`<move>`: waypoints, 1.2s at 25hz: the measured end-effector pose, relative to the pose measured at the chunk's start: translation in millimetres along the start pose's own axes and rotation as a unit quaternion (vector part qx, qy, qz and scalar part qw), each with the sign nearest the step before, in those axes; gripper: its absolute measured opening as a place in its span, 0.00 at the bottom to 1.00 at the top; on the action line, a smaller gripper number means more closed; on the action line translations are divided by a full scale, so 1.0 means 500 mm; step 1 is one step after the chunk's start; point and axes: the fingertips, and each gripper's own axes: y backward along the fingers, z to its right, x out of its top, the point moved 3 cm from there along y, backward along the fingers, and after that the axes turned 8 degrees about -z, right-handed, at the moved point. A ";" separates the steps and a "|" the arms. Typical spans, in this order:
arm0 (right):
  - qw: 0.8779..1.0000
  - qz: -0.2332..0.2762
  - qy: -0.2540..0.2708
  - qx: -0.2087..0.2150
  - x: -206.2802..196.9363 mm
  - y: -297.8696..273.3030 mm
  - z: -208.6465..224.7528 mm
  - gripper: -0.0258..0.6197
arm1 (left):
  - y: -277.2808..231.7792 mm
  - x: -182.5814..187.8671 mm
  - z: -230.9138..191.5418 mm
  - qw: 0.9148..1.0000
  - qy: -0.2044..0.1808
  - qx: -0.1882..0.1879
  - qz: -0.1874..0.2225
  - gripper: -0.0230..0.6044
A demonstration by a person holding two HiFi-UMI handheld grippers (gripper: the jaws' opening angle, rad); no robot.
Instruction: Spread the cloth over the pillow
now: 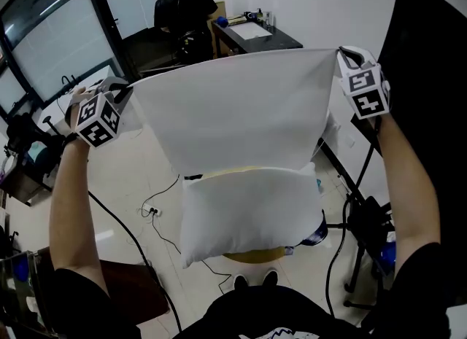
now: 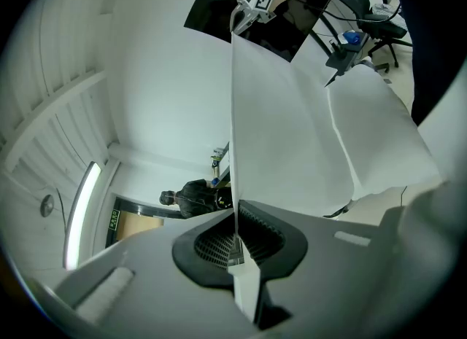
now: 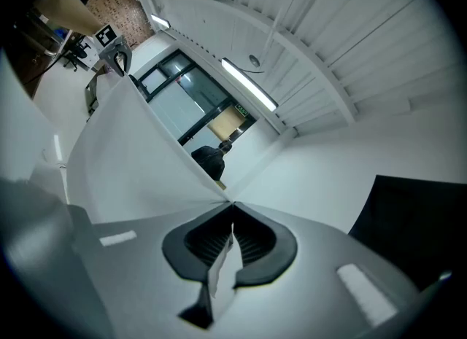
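Currently, left gripper (image 1: 128, 92) and right gripper (image 1: 340, 52) clamp upper corners of the white rectangular cloth (image 1: 233, 108); the plump white pillow (image 1: 248, 213) lies at 6 o'clock below it.

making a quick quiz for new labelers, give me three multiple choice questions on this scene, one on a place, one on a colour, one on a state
1. Where is the cloth?
A) stretched in the air between the left gripper and the right gripper
B) bunched up in one gripper alone
C) wrapped round the pillow

2. What colour is the pillow?
A) red
B) white
C) blue

3. How do the left gripper's fingers stand?
A) wide apart, empty
B) shut on the pillow
C) shut on a cloth corner

Key:
1 A, the head view shows it hanging from both grippers.
2 B, it is white like the cloth.
3 C, the left gripper view shows the cloth edge pinched between them.
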 end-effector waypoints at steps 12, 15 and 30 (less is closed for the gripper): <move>0.998 -0.050 0.037 0.029 -0.087 -0.073 -0.071 0.06 | -0.094 0.009 0.090 0.999 0.037 -0.029 -0.006 0.04; 0.997 -0.052 0.052 0.026 -0.088 -0.086 -0.073 0.06 | -0.104 0.008 0.104 0.999 0.041 -0.034 -0.007 0.04; 0.997 -0.058 0.055 0.012 -0.045 -0.142 -0.021 0.06 | -0.107 0.021 0.065 0.999 0.034 -0.021 -0.011 0.04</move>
